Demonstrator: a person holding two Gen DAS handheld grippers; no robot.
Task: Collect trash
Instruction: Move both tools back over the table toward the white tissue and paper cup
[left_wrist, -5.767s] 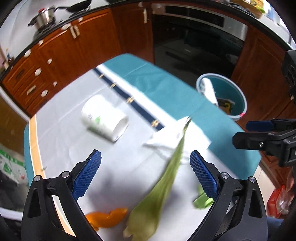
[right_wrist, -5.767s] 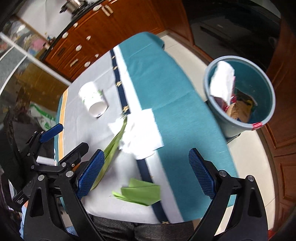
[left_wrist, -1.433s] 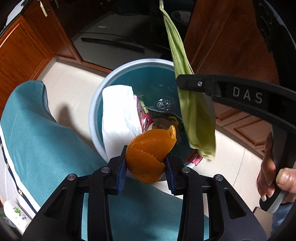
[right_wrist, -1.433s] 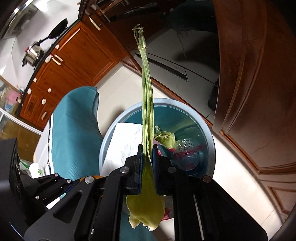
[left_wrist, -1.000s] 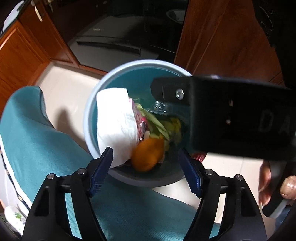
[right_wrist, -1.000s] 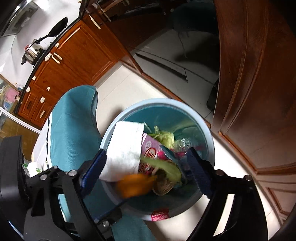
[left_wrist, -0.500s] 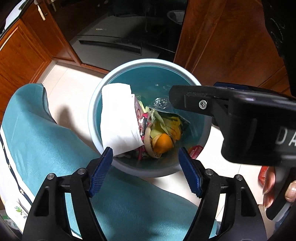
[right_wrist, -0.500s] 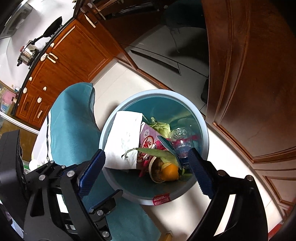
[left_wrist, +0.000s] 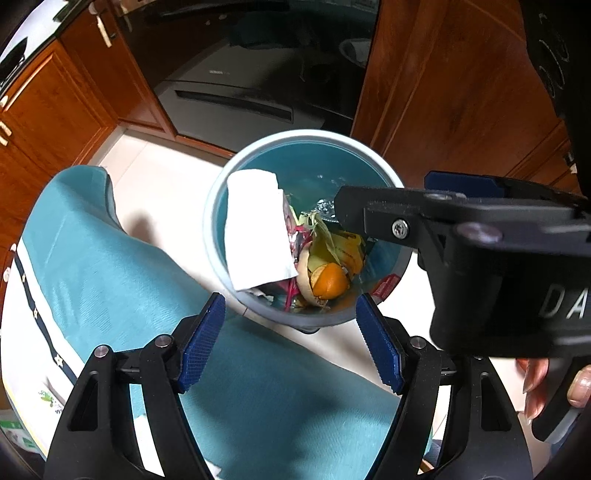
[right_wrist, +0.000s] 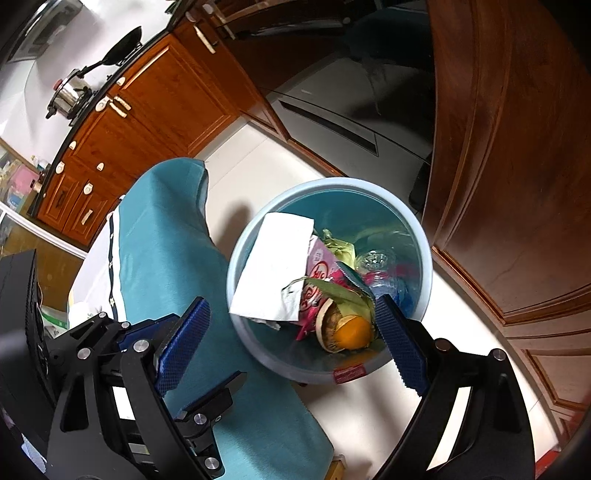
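A round blue bin (left_wrist: 221, 192) (right_wrist: 243, 243) stands on the floor beside the table. Inside it lie a white tissue (left_wrist: 255, 236) (right_wrist: 273, 266), an orange peel (left_wrist: 328, 280) (right_wrist: 351, 334), a green corn husk (right_wrist: 332, 291) and wrappers. My left gripper (left_wrist: 291, 345) hangs open above the bin's near rim, nothing between its blue pads. The right gripper (right_wrist: 291, 347) is open over the bin too, empty. In the left wrist view the right gripper's black body (left_wrist: 480, 258) crosses the right side, held by a hand (left_wrist: 554, 384).
A teal cloth covers the table's end (left_wrist: 129, 295) (right_wrist: 166, 240), next to the bin. Wooden cabinets (right_wrist: 147, 99) and a dark oven front (left_wrist: 240, 74) stand behind. A wooden door (right_wrist: 509, 147) is close on the right. A white cup (right_wrist: 79, 310) lies far left.
The orange peel and the corn husk left the jaws and fell into the bin. Both grippers opened, then rose a little, so the bin looks smaller.
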